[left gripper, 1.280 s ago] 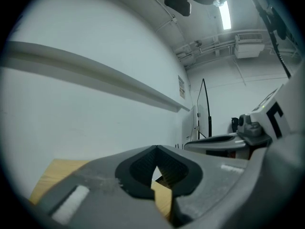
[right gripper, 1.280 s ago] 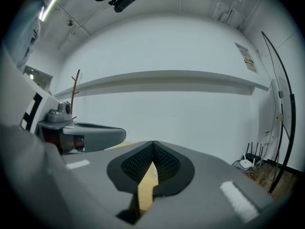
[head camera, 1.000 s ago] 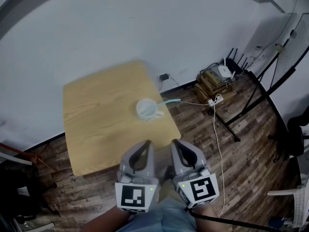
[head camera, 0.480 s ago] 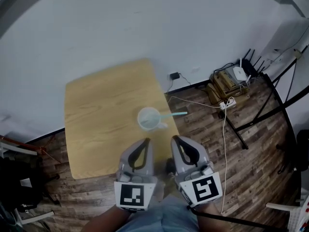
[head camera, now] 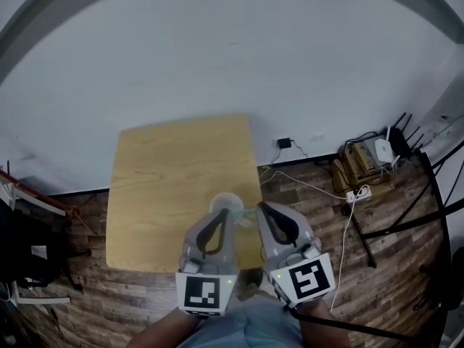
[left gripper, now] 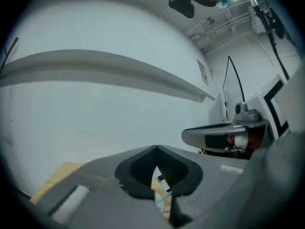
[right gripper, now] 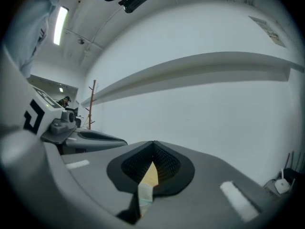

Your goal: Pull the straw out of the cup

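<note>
Approach step: the left gripper point(head camera: 221, 214) and right gripper point(head camera: 262, 209) hover with jaws together, holding nothing. The cup point(head camera: 228, 202) sits toward 5 o'clock on the surface point(head camera: 167, 180), just beyond them at 12 o'clock. Its straw point(left gripper: 162, 198) seems to lean toward 3 o'clock. Next, I judge, one gripper's jaws must part to pinch the straw.

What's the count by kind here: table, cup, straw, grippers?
table: 1
cup: 1, partly hidden behind the grippers
straw: 1, teal
grippers: 2, left gripper and right gripper
Total: 5
</note>
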